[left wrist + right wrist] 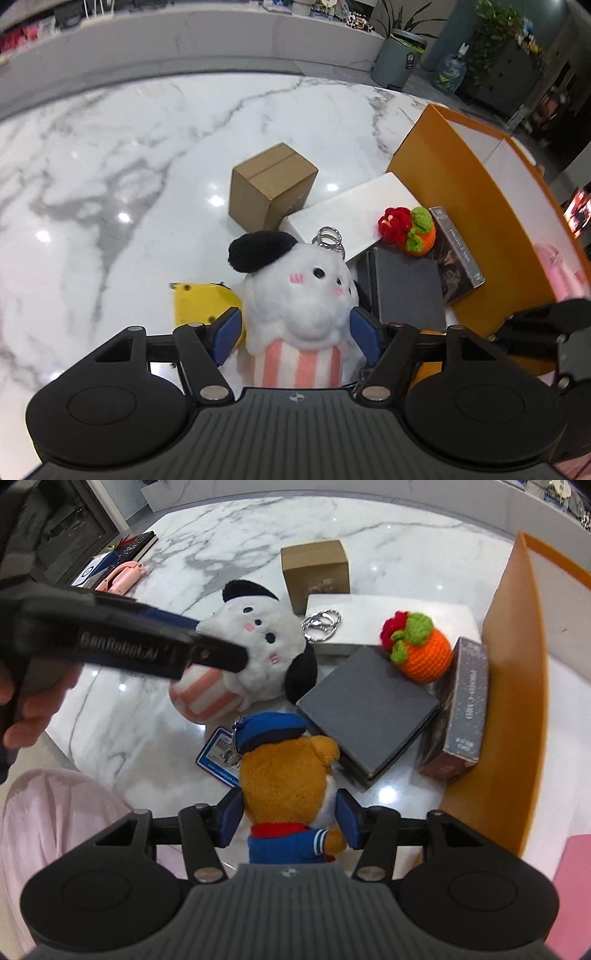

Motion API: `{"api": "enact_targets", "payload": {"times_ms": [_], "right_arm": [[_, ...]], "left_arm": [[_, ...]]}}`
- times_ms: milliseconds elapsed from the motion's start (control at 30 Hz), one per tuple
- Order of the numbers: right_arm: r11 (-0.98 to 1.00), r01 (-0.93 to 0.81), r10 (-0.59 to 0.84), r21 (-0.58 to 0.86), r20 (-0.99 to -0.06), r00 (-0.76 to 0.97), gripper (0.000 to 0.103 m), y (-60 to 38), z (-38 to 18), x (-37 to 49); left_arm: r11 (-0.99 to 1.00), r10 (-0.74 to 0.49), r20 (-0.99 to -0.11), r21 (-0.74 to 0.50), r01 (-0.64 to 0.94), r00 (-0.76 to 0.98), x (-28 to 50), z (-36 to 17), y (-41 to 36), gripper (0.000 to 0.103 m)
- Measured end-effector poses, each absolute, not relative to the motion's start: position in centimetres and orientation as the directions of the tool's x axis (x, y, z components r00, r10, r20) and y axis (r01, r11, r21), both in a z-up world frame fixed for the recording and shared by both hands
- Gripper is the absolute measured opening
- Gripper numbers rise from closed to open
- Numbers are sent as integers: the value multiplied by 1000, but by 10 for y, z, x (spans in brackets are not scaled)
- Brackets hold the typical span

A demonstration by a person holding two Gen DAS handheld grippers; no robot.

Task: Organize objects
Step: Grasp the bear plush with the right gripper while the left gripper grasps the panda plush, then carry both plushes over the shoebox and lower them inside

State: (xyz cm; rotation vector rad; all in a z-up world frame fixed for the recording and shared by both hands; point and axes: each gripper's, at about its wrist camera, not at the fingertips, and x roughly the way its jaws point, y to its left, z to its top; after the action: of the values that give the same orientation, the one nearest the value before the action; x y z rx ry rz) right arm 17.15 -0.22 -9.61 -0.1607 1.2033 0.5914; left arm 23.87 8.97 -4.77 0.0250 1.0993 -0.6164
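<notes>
Marble tabletop (110, 184), white plush (299, 295) upright, head away from left tongs (295, 328)

on the marble table (110, 177) lay two plush toys: one white plush (299, 295) with black ears and one brown bear plush (284, 775) in a blue cap. there were two crocheted items, a red flower (393, 626) and an orange fruit (428, 657). boxes numbered five: one cardboard box (271, 184), one white flat box (347, 214), one dark grey flat box (365, 716), one patterned box (461, 705) and one large orange box (472, 206). one yellow object (199, 306) and one set of metal rings (321, 622) completed the count.
</notes>
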Motion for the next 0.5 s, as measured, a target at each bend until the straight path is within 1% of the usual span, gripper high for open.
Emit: {"api": "enact_targets", "payload": {"times_ms": [33,100,167,233,400,500], "right_arm": [[838,-512,346,190,-910,227,56,-2,-97,172],[836,-510,352,201,-910,218,56,-1,-99,173],[833,-513,356,206,-910,212,56,-1,-99,174],[831,-517,357,207,-911,208,55,0,-99,175],[829,-520,356,205,-911,208,52,0,-99,177],[831,-525,344,183,-911,226,50,1,-95,173]], "left_arm": [[830,-465,-836,-298,471,292,242,-51,91,83],[822,-486,-833,-333,462,264,246,-57,91,85],[812,-506,-829,-364,457,239,246,-61,90,82],[810,-509,-828,-369,456,235,244,-61,87,77],[835,-477,-836,-336,436,271,235,-55,84,71],[853,-463,-826,-317,416,320,224,-44,86,70]]}}
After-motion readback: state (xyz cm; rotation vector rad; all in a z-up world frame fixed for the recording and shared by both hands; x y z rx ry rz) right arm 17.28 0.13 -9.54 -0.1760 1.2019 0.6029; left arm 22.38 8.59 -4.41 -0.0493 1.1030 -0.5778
